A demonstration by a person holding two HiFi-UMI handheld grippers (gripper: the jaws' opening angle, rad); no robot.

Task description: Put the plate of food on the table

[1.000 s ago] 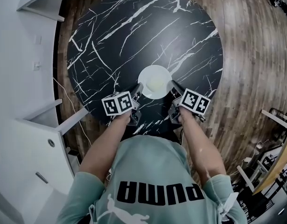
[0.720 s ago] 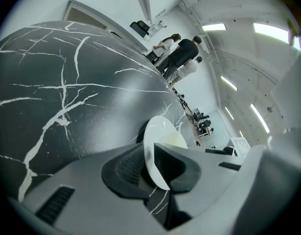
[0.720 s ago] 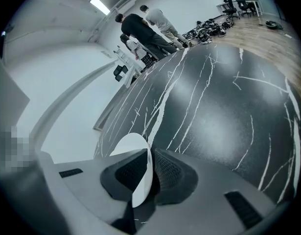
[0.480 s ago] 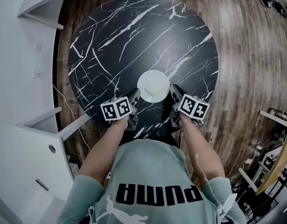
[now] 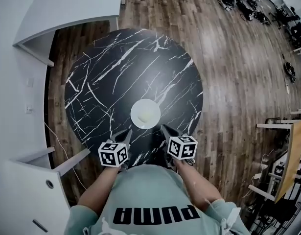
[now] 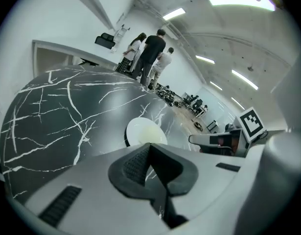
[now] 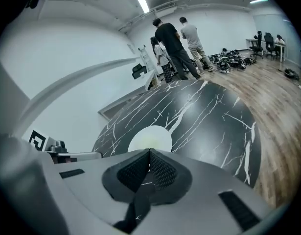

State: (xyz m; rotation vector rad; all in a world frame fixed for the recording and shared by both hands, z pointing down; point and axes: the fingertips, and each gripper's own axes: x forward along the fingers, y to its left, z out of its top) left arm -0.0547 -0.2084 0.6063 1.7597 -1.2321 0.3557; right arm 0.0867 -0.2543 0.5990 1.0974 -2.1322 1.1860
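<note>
— So, what changed in the last second?
— Both tools backed off. A second ago they sat right at the rim of the plate [image 5: 137,112], one on each side. Now my left tool [image 5: 127,132] and right tool [image 5: 164,129] are pulled in toward me, clear of it, with bare table [image 5: 111,72] showing in between.
— Plate's down?
— Yes. It's flat on the black marble table, on my side of the middle, well inside the edge. Pale yellowish food [image 5: 147,115] in the centre, can't tell what it is.
— Tool state?
— Left gripper view: jaws closed together, tips meeting, nothing between them, plate out past the tips. Right gripper view: same, pads pressed together, empty.
— So for the task?
— I'd call the placing done. The plate is released and this reads as the retreat. All that's left is getting the tools out of the way.
— Risks?
— Small. Plate looks steady, nowhere near the edge. Only a careless swing back in could knock it.
— Anything else?
— People [image 7: 172,35] standing at the far end of the room, not involved.
</note>
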